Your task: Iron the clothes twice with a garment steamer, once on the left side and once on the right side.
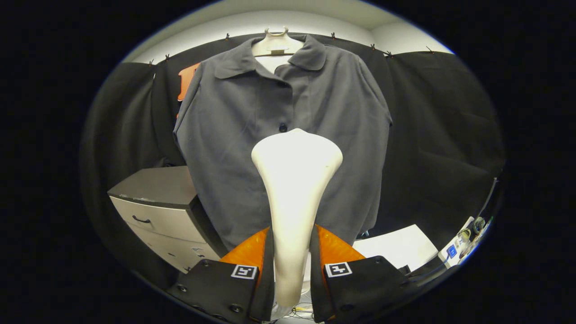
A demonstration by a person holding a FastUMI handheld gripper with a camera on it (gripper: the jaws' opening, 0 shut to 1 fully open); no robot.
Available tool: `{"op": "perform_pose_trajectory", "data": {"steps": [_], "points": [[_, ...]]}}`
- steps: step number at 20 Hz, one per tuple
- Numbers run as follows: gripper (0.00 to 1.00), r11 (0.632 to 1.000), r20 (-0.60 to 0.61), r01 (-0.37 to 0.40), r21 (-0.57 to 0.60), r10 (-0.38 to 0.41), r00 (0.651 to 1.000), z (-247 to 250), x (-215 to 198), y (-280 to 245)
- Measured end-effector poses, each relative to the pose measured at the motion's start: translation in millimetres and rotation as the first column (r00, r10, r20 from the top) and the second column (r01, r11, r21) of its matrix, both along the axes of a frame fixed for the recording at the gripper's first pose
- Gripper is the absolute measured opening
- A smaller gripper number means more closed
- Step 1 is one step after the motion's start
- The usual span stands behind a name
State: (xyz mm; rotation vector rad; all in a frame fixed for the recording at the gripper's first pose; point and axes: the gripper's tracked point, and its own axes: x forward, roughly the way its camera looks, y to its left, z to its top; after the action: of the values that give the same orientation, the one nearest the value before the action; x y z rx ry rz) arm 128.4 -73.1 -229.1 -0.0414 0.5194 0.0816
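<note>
Steamer [294, 180] stands upright, our tool [291, 252] clamped on its handle, head toward grey shirt [252, 135] on a hanger [275, 45]; drawer cabinet [157, 202] stands beside.

Readable text: none anywhere.
Gripper [291, 238] fingers: each carries a square coded marker [244, 271], no letters or numbers.

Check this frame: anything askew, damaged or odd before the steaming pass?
Nothing stands out. The grey shirt hangs straight on its hanger, buttoned. The gripper is shut on the steamer, whose head sits upright at mid-placket. The drawer cabinet beside the shirt is closed.
</note>
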Motion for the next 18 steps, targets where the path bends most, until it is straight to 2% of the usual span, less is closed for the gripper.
{"op": "perform_pose_trajectory", "data": {"steps": [10, 18], "points": [[0.41, 1.0, 0.13, 0.013, -0.028, -0.01, 0.991, 94, 54, -55], [0.41, 0.999, 0.197, 0.007, -0.048, 0.003, 0.98, 130, 106, -72]]}}
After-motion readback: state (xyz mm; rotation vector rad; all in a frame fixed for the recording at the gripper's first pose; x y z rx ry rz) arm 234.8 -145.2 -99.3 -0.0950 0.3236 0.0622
